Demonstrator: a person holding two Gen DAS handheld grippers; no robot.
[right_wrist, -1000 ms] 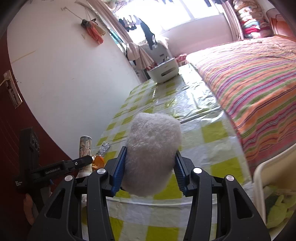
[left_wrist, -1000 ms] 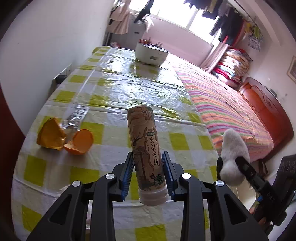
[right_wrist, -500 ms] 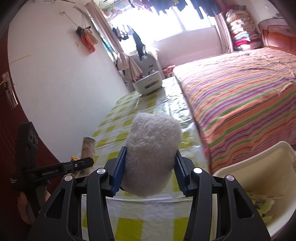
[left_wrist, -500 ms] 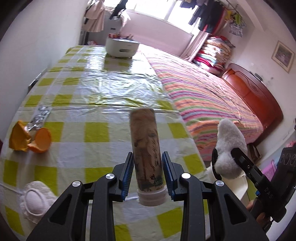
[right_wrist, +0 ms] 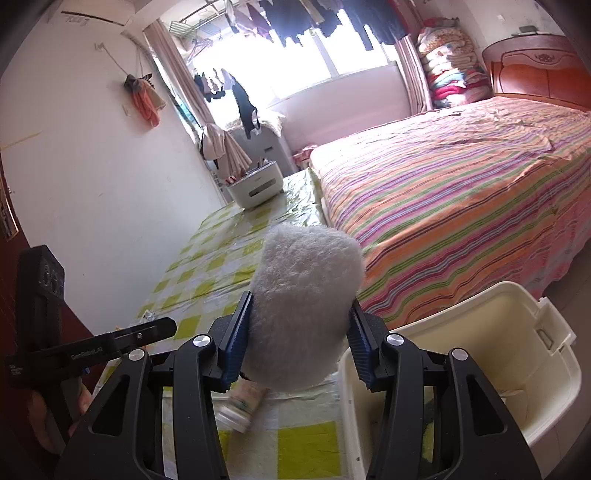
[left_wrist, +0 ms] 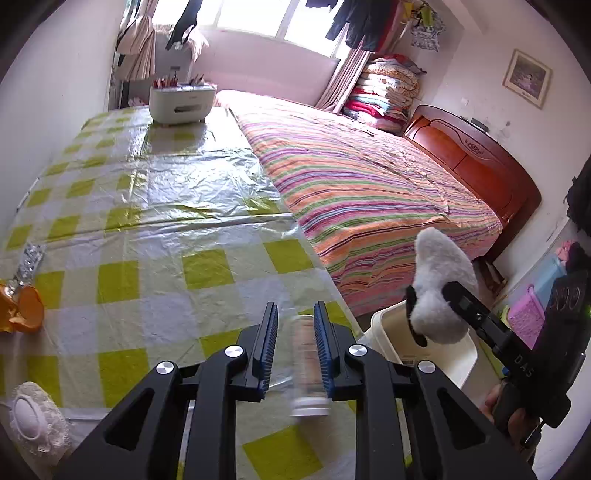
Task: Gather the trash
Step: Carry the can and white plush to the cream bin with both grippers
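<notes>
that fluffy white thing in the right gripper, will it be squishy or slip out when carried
Probably soft and squashy: the fluffy white thing bulges out above the right gripper's blue pads. Likely light for its size, being mostly pile. The fuzzy surface should catch on the ribbed pads, so slipping seems unlikely.

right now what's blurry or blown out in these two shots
Left wrist view: the bottle is smeared by motion blur, the window is blown out, the tablecloth glares under its plastic cover. Right wrist view: same bottle blurred low down, window overexposed, the fluffy white ball is sharp.
</notes>
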